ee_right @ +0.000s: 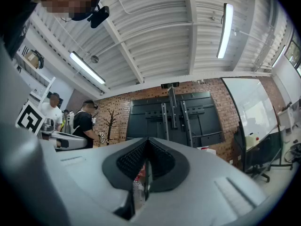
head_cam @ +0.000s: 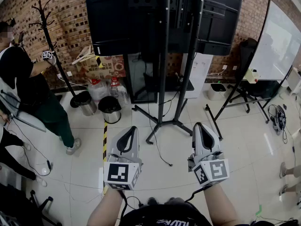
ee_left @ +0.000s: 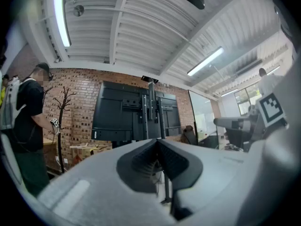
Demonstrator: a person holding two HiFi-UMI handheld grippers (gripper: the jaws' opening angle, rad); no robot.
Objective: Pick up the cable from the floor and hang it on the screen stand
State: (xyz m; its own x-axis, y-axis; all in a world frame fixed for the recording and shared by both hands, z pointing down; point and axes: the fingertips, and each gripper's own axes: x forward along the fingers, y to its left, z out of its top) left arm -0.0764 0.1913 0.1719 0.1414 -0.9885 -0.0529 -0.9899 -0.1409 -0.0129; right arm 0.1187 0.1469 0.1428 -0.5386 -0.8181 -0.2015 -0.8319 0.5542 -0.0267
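Both grippers hover side by side above the tiled floor, and neither holds anything. Your left gripper (head_cam: 130, 129) has its jaws together, the tips meeting with nothing between them. Your right gripper (head_cam: 200, 125) is closed the same way.

You have the cable (head_cam: 162, 158) lying on the tiles ahead of you. It is a thin black line that runs from the feet of the stand (head_cam: 163, 79) toward you and ends between the lines of the two grippers. Neither gripper touches it.

You face the stand's two upright poles, with the screen (head_cam: 122, 22) mounted high on them. Its feet spread across the floor, and one foot ends just beside your right gripper's tip.

To your right, the whiteboard (head_cam: 277, 46) stands on a frame, and a leg (head_cam: 214, 121) of that frame reaches in near the right gripper, which narrows that side. To your left, a strip of striped tape (head_cam: 105, 140) runs along the floor just beside the left gripper. Two bins (head_cam: 111, 109) sit farther back by the wall, and a person (head_cam: 33, 88) stands well apart at the far left.

The tiles around the cable's near end are open.
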